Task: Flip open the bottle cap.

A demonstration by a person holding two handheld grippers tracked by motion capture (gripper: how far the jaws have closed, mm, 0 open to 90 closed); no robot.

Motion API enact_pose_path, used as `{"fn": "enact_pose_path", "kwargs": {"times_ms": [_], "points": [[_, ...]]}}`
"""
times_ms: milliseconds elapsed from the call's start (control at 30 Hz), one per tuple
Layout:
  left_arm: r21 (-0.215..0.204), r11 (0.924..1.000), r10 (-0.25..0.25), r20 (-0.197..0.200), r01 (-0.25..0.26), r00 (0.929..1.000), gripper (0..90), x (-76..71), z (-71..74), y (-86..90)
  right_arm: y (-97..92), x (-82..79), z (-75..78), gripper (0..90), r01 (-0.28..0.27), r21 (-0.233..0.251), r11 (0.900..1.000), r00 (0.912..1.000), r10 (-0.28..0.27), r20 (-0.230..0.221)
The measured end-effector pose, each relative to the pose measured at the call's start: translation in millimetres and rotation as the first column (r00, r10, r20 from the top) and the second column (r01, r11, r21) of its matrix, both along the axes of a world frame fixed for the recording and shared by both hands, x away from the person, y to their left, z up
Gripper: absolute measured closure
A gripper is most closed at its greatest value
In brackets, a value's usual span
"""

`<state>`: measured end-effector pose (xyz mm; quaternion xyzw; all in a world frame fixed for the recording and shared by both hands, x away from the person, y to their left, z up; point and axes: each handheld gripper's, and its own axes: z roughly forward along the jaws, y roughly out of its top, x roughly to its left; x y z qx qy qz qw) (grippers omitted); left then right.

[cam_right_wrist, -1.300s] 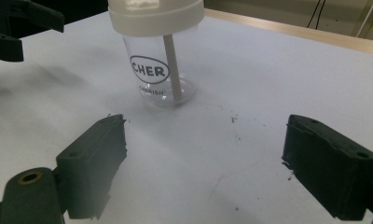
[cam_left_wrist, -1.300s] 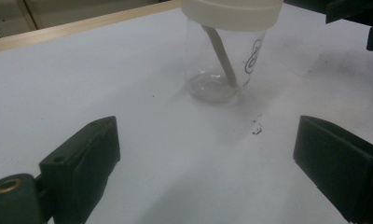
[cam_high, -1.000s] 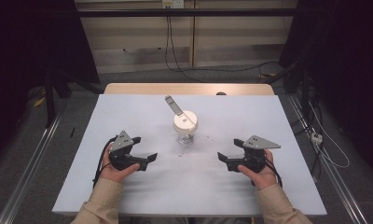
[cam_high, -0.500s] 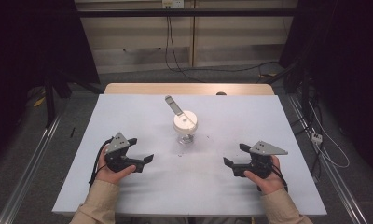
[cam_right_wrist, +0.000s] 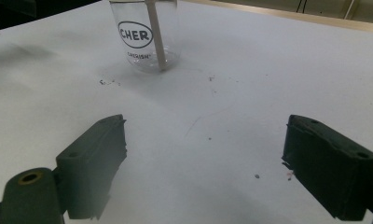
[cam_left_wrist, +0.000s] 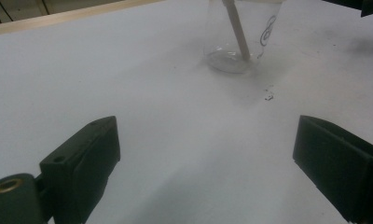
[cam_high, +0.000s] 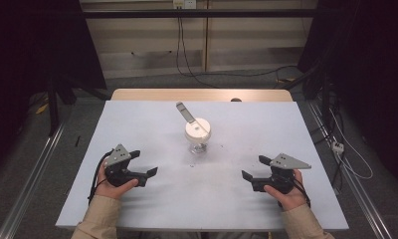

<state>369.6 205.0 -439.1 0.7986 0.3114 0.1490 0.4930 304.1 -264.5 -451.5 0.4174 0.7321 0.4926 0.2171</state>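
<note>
A clear glass [cam_high: 198,135] with black print stands upright at the table's middle, and a pale flat stick [cam_high: 185,112] leans out of it toward the far left. My left gripper [cam_high: 144,163] rests at the near left, open and holding nothing, pointing right toward the middle. My right gripper [cam_high: 254,167] mirrors it at the near right, open with nothing between its pads. Beyond the wide jaws of the left gripper [cam_left_wrist: 205,158] stand the glass [cam_left_wrist: 240,42] and the stick [cam_left_wrist: 238,32]. The right gripper [cam_right_wrist: 205,158] faces the glass [cam_right_wrist: 142,37] and stick [cam_right_wrist: 156,37] from the other side.
The pale table top [cam_high: 137,124] has a wooden strip [cam_high: 202,94] along its far edge. A few dark specks [cam_high: 192,163] lie just in front of the glass. Cables [cam_high: 351,164] run over the floor to the right of the table.
Both hands have drawn back a little toward the near edge and slightly outward. The jaws stay apart, and the glass and stick have not moved.
</note>
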Motion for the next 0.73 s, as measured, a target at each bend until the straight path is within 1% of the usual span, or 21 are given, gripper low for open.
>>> {"fn": "enact_pose_path", "kwargs": {"times_ms": [33,133,200,267,467,533,700,733], "points": [[-0.005,1.0,0.003,-0.003,-0.003,1.0,7.1,-0.5,-0.4,1.0,-0.8,-0.3,-0.1,13.1,0.0,0.0,1.0,1.0,0.0,0.002],[-0.002,1.0,0.004,-0.005,-0.004,1.0,7.2,-1.6,-1.4,4.3,-3.3,-1.0,-0.1,13.1,0.005,-0.001,1.0,1.0,-0.005,0.003],[0.007,1.0,0.004,-0.004,-0.004,1.0,7.2,-2.3,-2.1,6.4,-4.3,-1.5,-0.5,13.1,0.009,-0.002,1.0,1.0,-0.009,0.003],[0.001,1.0,0.006,-0.008,-0.006,0.9999,7.2,-3.6,-2.9,8.1,-4.9,-1.7,-0.7,13.1,0.011,-0.002,0.9999,0.9999,-0.011,0.002],[0.003,0.9997,0.022,-0.021,-0.022,0.9995,7.2,-5.7,-5.8,15.6,-4.5,-2.0,-0.6,13.1,0.015,-0.001,0.9999,0.9999,-0.015,0.002],[0.012,0.9997,0.02,-0.016,-0.02,0.9997,7.3,-5.6,-6.0,17.0,-4.4,-1.9,-1.3,13.1,0.012,-0.004,0.9999,0.9999,-0.012,0.0],[0.01,0.9997,0.022,-0.017,-0.022,0.9996,7.2,-5.8,-5.7,15.9,-5.1,-0.6,-1.9,13.1,0.019,-0.007,0.9998,0.9998,-0.019,0.001],[0.012,0.9996,0.024,-0.012,-0.024,0.9996,7.2,-5.6,-5.9,15.7,-5.2,-0.5,-2.2,13.1,0.02,-0.008,0.9998,0.9998,-0.02,-0.001]]}}
